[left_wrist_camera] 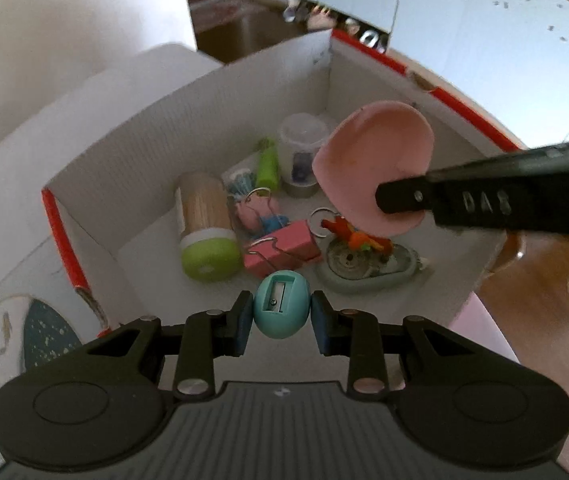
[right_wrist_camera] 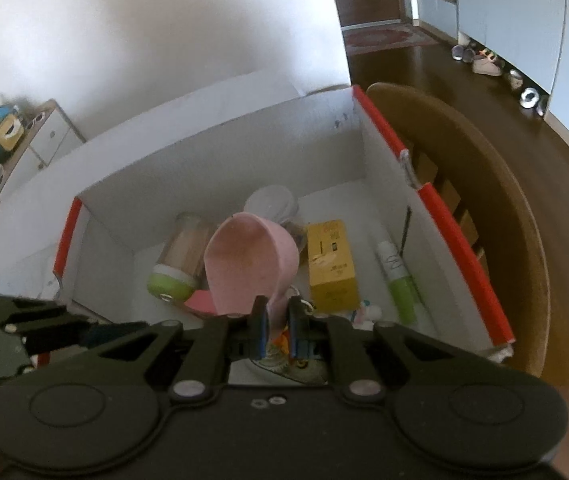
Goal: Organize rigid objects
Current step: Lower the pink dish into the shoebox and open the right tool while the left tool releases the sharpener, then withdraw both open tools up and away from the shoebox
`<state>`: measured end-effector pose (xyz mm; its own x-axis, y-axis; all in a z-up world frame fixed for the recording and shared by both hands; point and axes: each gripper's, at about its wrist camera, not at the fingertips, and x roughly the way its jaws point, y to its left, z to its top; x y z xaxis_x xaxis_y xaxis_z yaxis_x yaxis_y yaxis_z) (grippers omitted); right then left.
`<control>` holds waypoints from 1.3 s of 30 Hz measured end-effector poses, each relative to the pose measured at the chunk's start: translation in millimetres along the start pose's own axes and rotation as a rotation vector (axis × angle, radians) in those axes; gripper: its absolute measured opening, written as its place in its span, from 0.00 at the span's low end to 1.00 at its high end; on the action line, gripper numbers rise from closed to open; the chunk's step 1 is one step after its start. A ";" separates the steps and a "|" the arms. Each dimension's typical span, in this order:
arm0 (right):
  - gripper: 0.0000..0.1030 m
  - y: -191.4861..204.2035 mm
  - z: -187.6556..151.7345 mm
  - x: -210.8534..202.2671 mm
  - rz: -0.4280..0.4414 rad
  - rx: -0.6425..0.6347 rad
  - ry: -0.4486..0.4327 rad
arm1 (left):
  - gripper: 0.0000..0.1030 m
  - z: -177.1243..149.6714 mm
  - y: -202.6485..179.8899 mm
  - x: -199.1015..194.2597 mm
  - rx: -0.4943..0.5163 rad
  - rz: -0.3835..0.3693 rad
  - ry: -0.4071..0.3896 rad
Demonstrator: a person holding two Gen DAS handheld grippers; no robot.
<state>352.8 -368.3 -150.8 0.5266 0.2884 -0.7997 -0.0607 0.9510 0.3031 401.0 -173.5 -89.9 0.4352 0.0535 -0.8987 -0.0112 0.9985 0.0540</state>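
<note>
A big white cardboard box [left_wrist_camera: 188,120] with red edges sits open on the table, and everything else is easiest placed against it. A wooden chair [right_wrist_camera: 484,184] stands just outside its right wall.

Over the box's open top, the left gripper [left_wrist_camera: 282,314] hangs at the near edge with its fingers clamped on a small teal egg-shaped pencil sharpener [left_wrist_camera: 281,309], blade slot facing up. The right gripper [right_wrist_camera: 276,322] reaches in from the right side of the box, its fingers pinched tight on the handle of a pink scoop [right_wrist_camera: 250,260], which is held above the box's contents with its bowl tilted.

Down on the box floor, a clear jar with a green lid [left_wrist_camera: 204,232] lies on its side near the left wall. A clear plastic tub [left_wrist_camera: 302,152] stands towards the far corner, with a green tube [left_wrist_camera: 267,166] beside it. A yellow carton [right_wrist_camera: 330,266] lies in the middle of the floor, and a white and green tube [right_wrist_camera: 396,280] lies close to the right wall. Nearer the front wall lie a pink binder clip [left_wrist_camera: 284,250], a correction tape dispenser [left_wrist_camera: 364,268] and an orange keyring toy [left_wrist_camera: 358,236] on top of it. The scoop hides part of the clutter beneath it, and the floor directly under the sharpener is crowded by the clip and the tape dispenser.
</note>
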 end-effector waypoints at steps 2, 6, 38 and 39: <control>0.09 -0.5 0.9 4.5 0.001 -0.004 0.012 | 0.30 2.2 2.7 8.8 -0.014 0.006 0.035; 0.09 -1.7 1.2 10.2 0.009 -0.014 0.027 | 0.30 9.8 7.1 19.8 -0.062 0.007 0.090; 0.40 -3.9 -5.4 -21.8 0.032 -0.053 0.005 | 0.30 14.4 6.6 22.0 -0.161 0.021 0.165; 0.46 -3.0 -6.3 -25.1 0.034 -0.056 -0.002 | 0.30 12.1 6.1 16.1 -0.161 0.017 0.151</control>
<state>334.4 -377.8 -134.9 0.5254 0.3202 -0.7883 -0.1254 0.9455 0.3005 418.8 -166.7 -98.8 0.2943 0.0592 -0.9539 -0.1662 0.9860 0.0099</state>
